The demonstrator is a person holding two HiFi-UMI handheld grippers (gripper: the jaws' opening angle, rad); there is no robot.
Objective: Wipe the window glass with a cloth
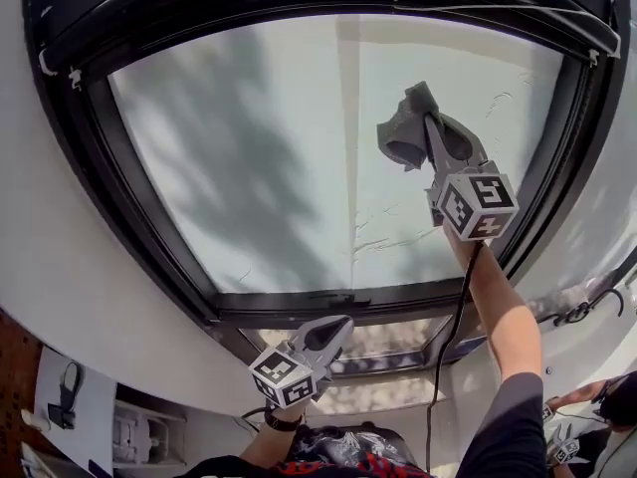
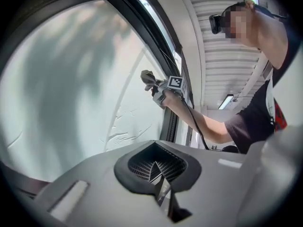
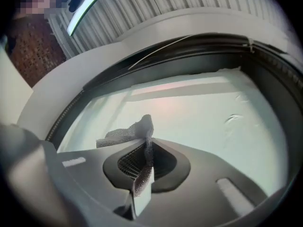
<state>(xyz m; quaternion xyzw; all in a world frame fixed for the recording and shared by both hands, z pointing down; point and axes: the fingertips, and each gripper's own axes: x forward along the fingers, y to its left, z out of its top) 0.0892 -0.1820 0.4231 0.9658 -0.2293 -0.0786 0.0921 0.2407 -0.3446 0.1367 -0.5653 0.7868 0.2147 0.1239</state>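
The left gripper (image 1: 328, 335), jaws pressed together on nothing, hangs low at six o'clock beside the black frame (image 1: 289, 304). Farther up, at two o'clock, the right gripper (image 1: 430, 135) pinches a crumpled grey cloth (image 1: 402, 127) (nubby weave) at the milky window glass (image 1: 249, 157), with bare pane spreading leftward.

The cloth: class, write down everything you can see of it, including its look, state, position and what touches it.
The cloth is grey, with a nubbly, towel-like texture. It is crumpled and bunched, not spread flat. The right gripper is shut on one fold, and the rest sticks out past the fingers. It is held up at the right part of the window glass; whether it presses on the pane is unclear.
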